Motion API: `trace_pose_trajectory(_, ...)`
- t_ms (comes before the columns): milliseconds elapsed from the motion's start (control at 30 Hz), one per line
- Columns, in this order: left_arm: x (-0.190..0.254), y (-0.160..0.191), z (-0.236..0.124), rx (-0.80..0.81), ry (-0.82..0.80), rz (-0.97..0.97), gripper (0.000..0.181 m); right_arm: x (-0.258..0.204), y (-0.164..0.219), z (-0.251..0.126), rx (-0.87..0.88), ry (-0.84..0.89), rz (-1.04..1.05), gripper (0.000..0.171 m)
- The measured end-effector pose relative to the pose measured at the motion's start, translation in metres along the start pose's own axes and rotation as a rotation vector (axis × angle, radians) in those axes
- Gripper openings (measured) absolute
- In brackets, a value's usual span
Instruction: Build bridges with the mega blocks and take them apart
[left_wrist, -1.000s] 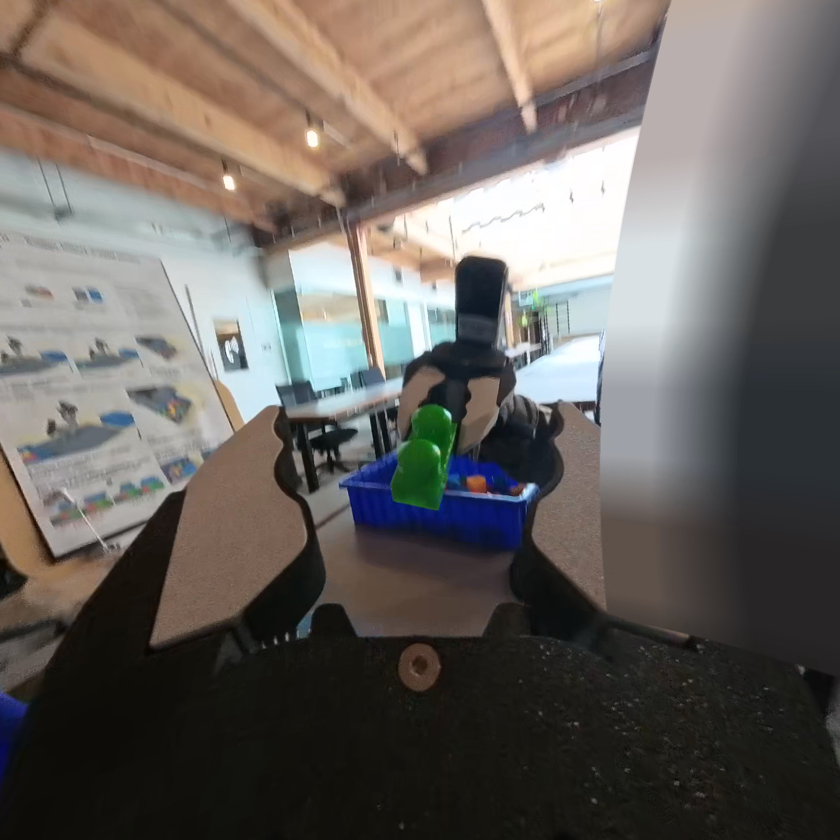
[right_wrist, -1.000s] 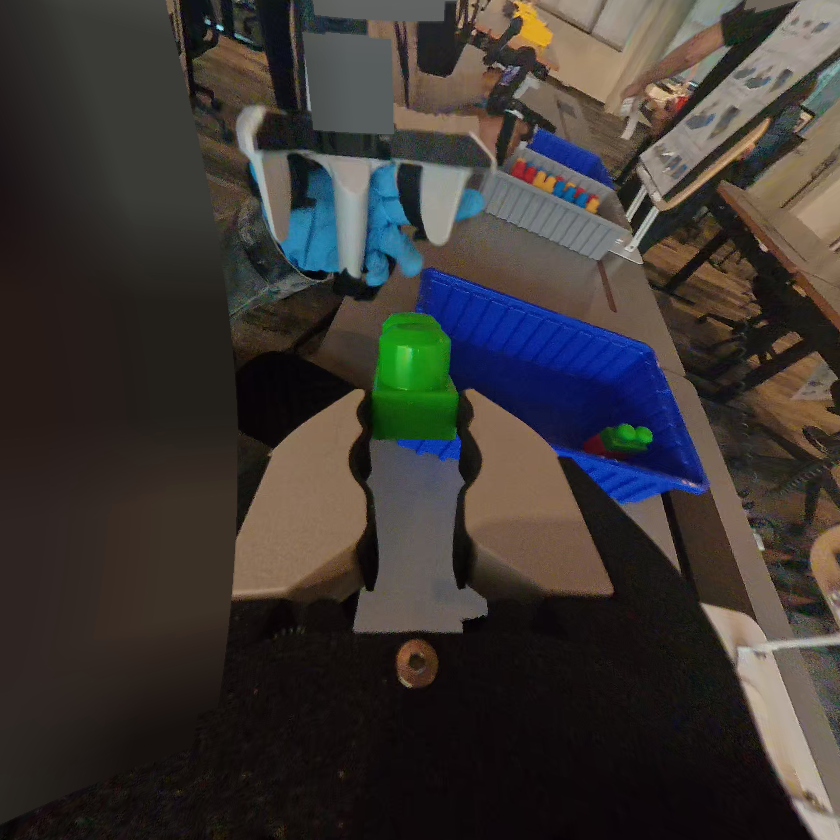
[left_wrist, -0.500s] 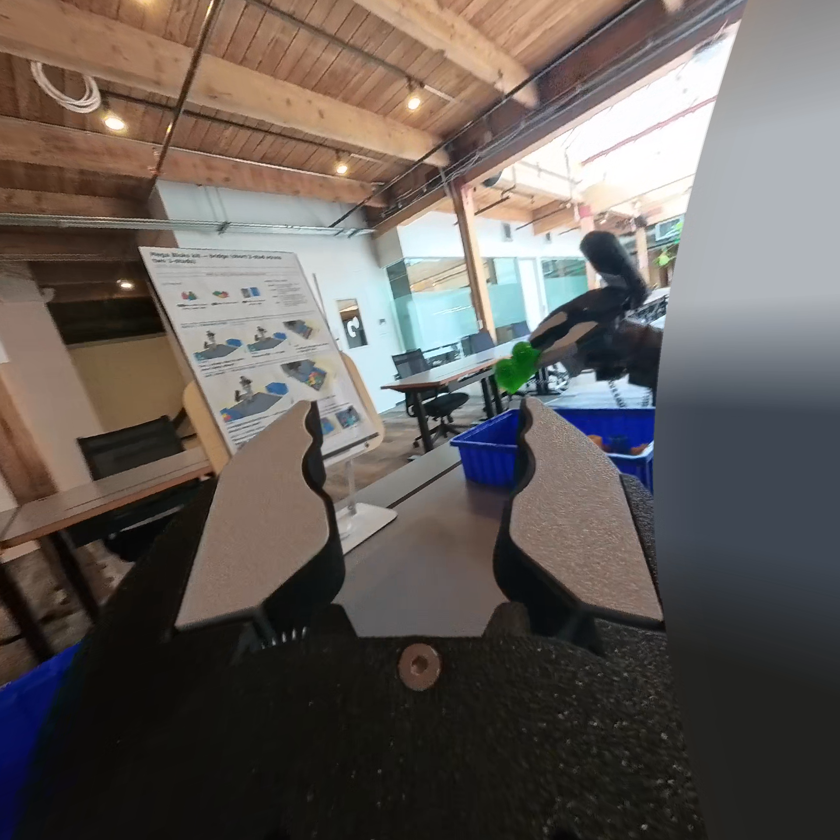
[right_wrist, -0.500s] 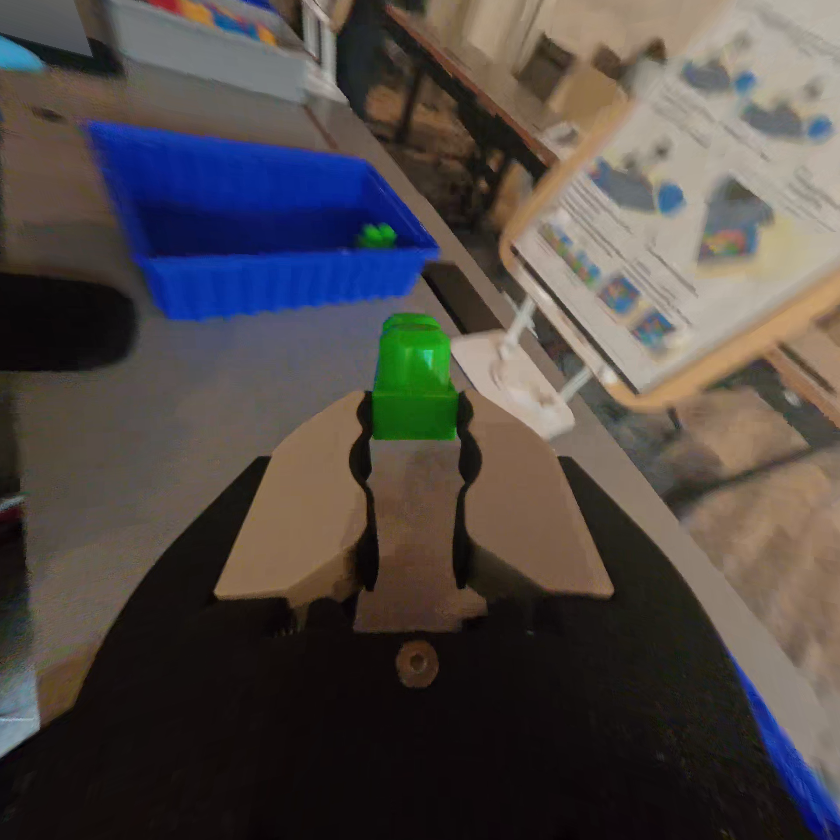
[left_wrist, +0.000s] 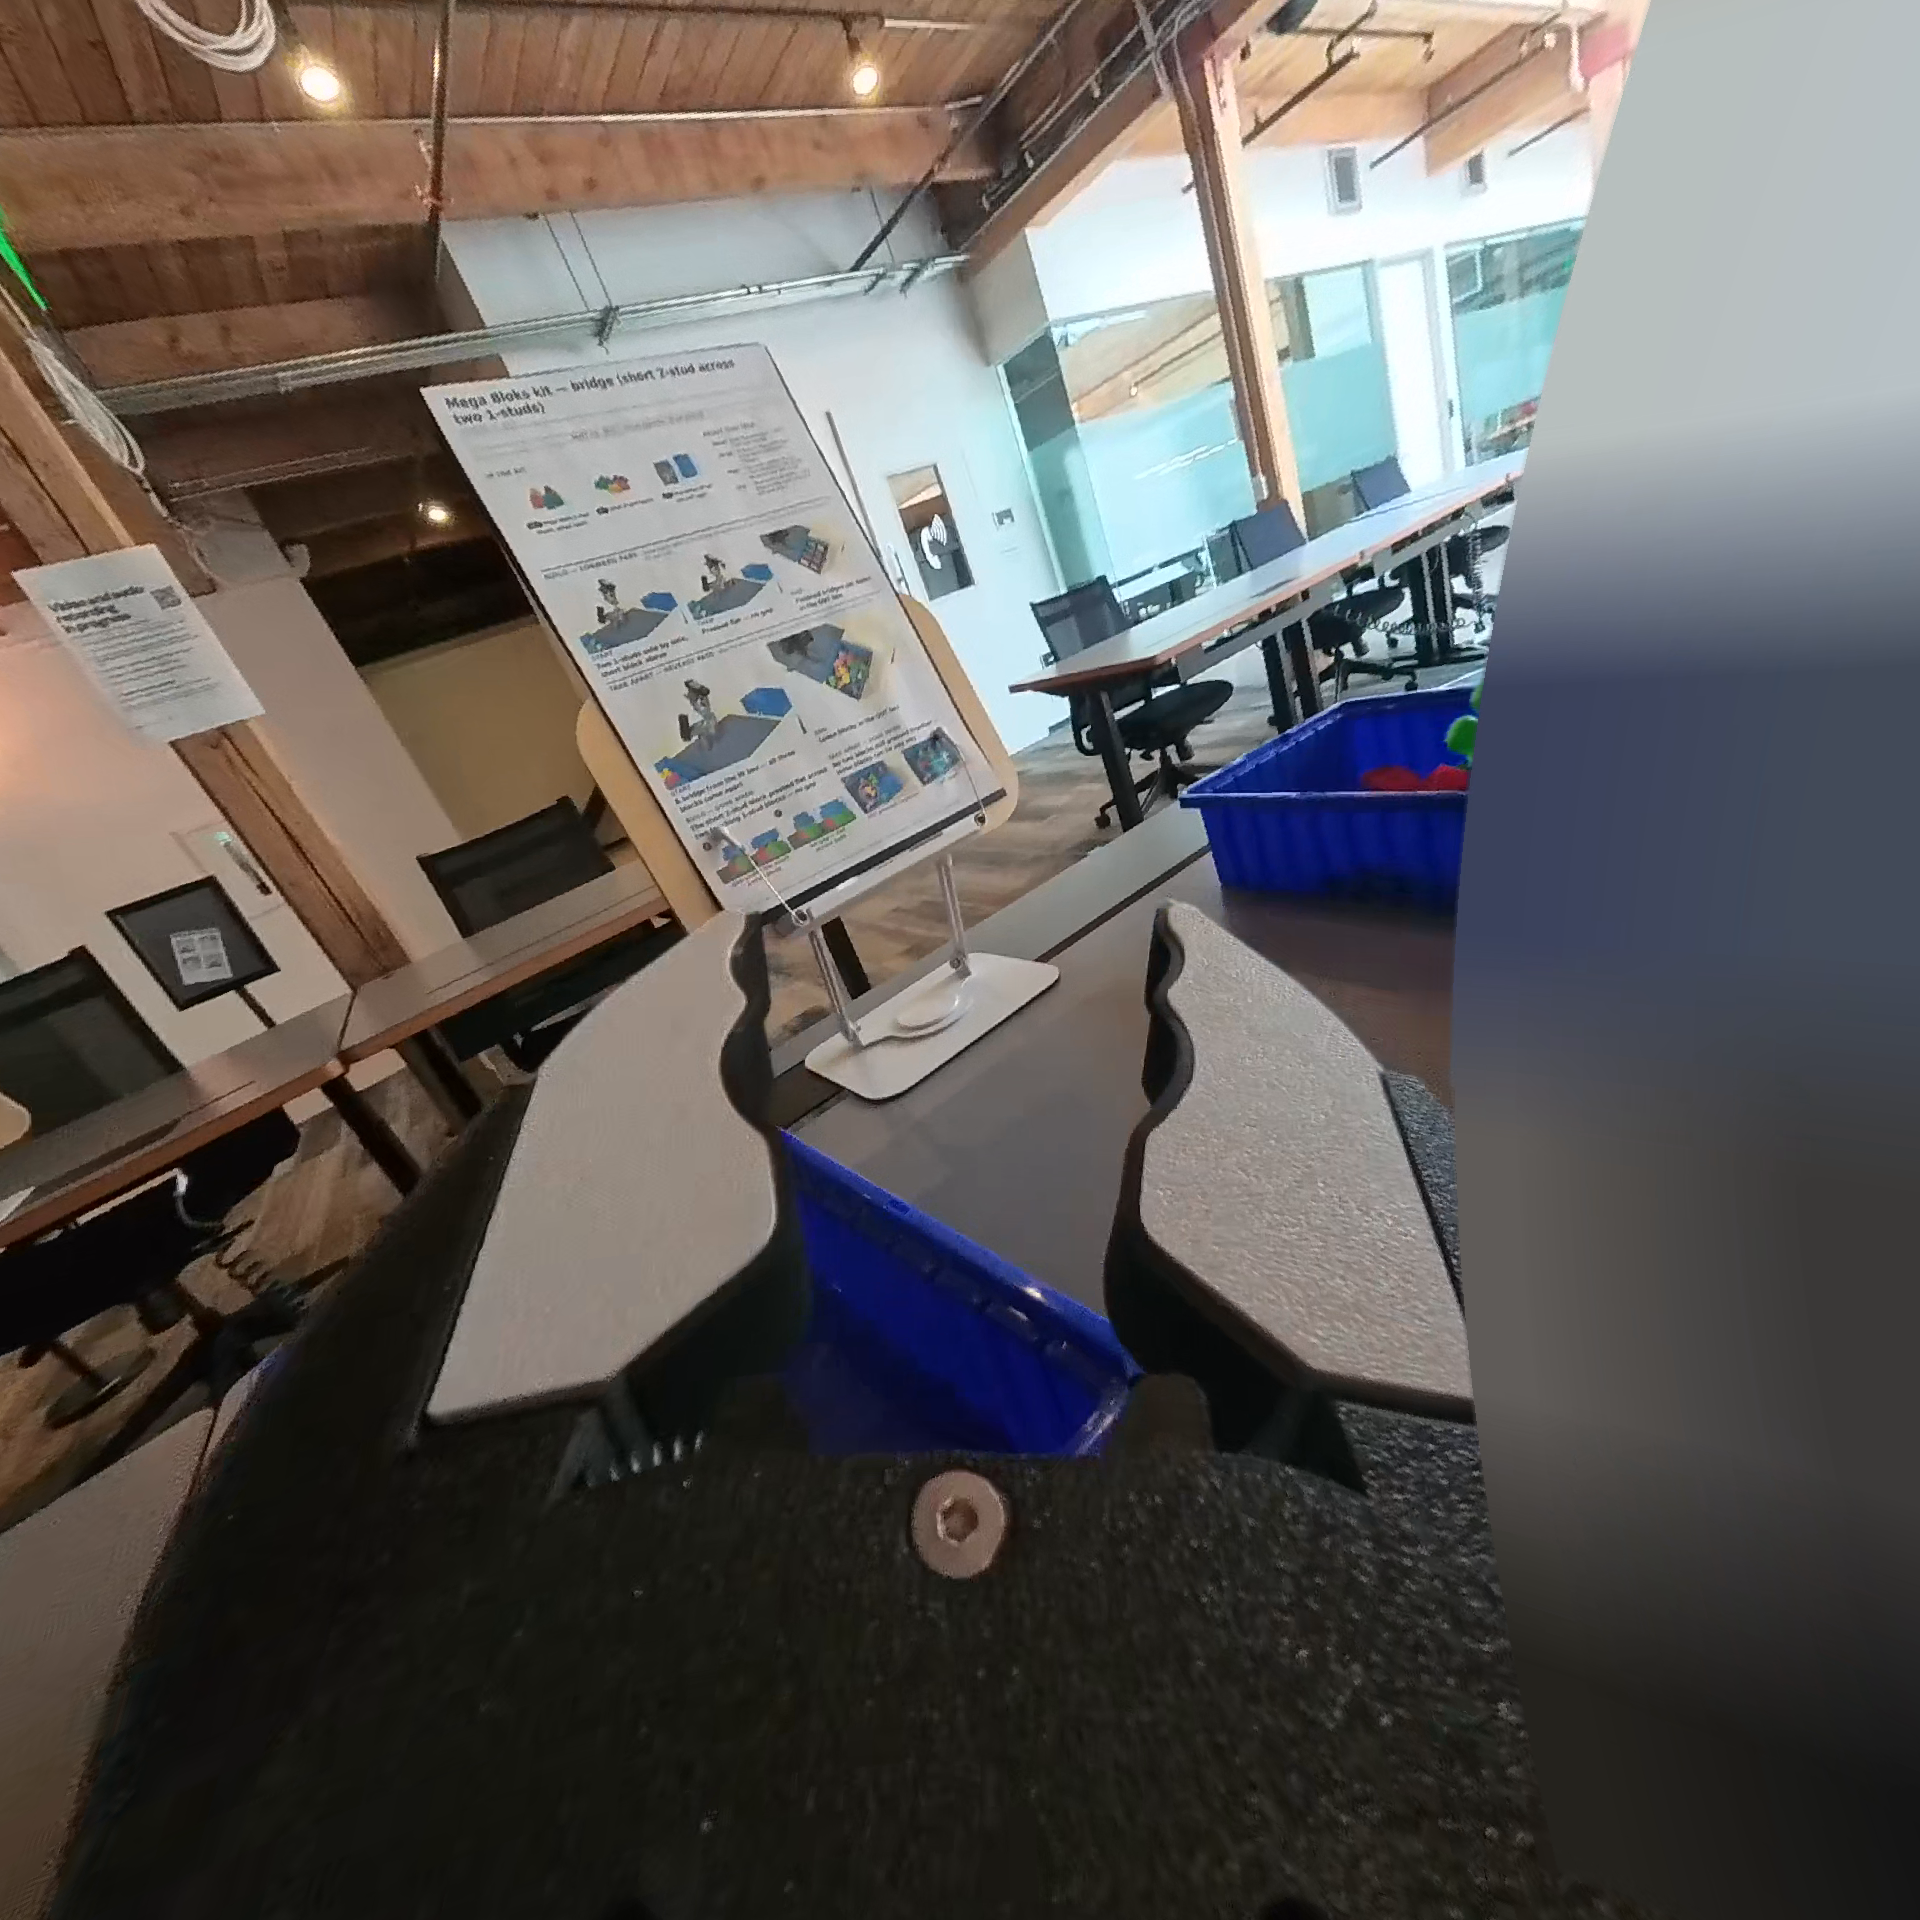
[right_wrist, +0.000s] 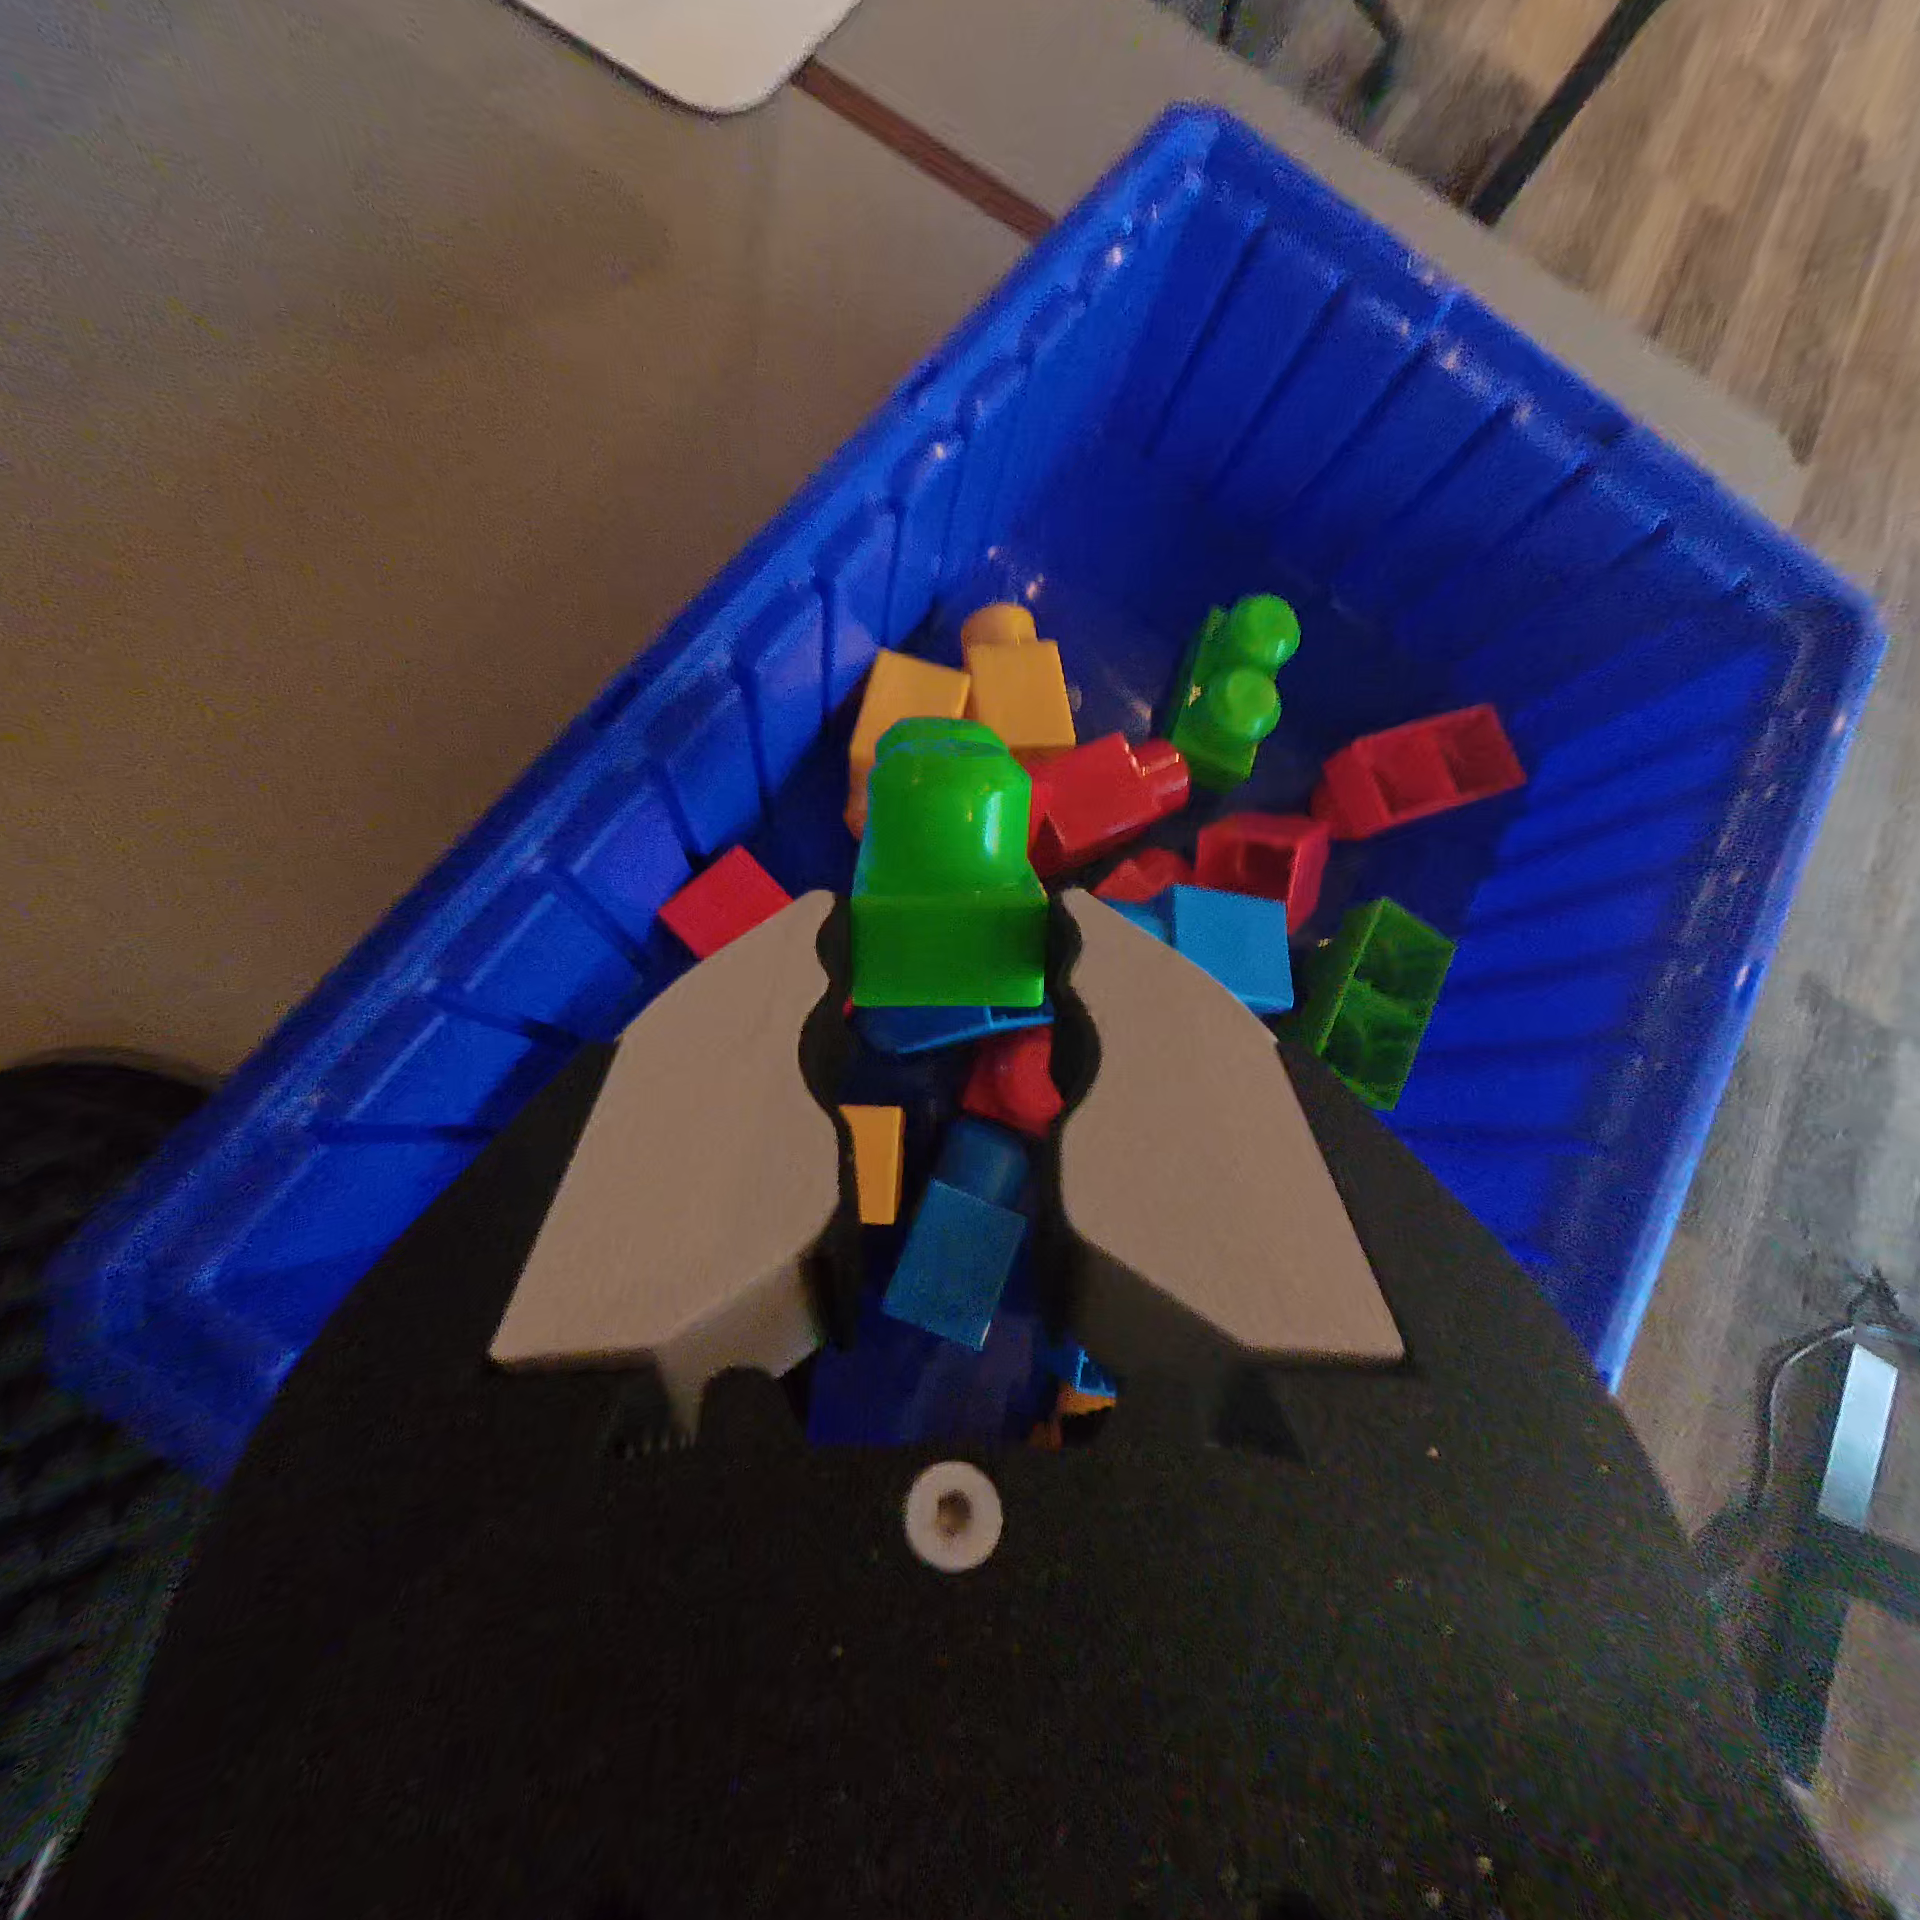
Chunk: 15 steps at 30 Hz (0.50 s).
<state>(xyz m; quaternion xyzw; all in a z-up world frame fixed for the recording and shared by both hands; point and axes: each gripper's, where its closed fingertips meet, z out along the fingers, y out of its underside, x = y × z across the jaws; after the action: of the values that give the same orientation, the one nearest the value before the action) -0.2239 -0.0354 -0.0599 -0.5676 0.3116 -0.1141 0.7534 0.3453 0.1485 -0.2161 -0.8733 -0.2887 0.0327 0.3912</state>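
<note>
My right gripper (right_wrist: 948, 914) is shut on a green one-stud block (right_wrist: 948, 883) and holds it above a blue bin (right_wrist: 1351, 436). The bin holds several loose blocks: red (right_wrist: 1418, 769), orange (right_wrist: 1013, 681), light blue (right_wrist: 1231, 945) and green (right_wrist: 1236, 686). My left gripper (left_wrist: 951, 971) is open and empty, held above the dark table (left_wrist: 997, 1164). A corner of a blue bin (left_wrist: 914, 1288) shows between its fingers. A second blue bin (left_wrist: 1320, 831) with red and green blocks stands farther right on the table.
An instruction board on a white stand (left_wrist: 727, 634) stands at the table's far edge; its white base also shows in the right wrist view (right_wrist: 696, 42). Other tables and office chairs (left_wrist: 1143, 707) stand beyond. A blurred patch covers the right side of the left wrist view. Spacing between my two grippers at the tips: around 60 centimetres.
My right gripper has swung with the green block from over the far bin across the table and now points down into the bin of loose blocks. My left gripper has turned left and stayed open.
</note>
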Motion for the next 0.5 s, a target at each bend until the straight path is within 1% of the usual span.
trace_pose_trajectory(133,-0.002,0.003,0.000,-0.013,0.005,-0.062,0.070,0.002,0.021,0.013,-0.039,-0.018,0.046,0.035)
trace_pose_trajectory(267,-0.007,0.004,-0.002,-0.008,-0.005,-0.096,0.070,0.002,0.027,0.019,-0.036,-0.036,0.079,0.035)
trace_pose_trajectory(300,-0.008,0.004,-0.002,-0.009,-0.002,-0.103,0.070,0.002,0.027,0.019,-0.036,-0.039,0.090,0.042)
trace_pose_trajectory(333,-0.008,0.005,-0.002,-0.013,-0.001,-0.111,0.070,0.002,0.026,0.019,-0.031,-0.037,0.097,0.053)
trace_pose_trajectory(400,-0.011,0.008,-0.001,-0.020,-0.005,-0.119,0.071,0.001,0.025,0.018,-0.028,-0.031,0.112,0.069)
trace_pose_trajectory(433,-0.014,0.009,0.000,-0.026,-0.008,-0.125,0.071,0.000,0.022,0.016,-0.018,-0.027,0.113,0.074)
trace_pose_trajectory(500,-0.024,0.014,0.002,-0.039,-0.024,-0.142,0.070,-0.004,0.012,0.011,0.029,-0.024,0.106,0.073)
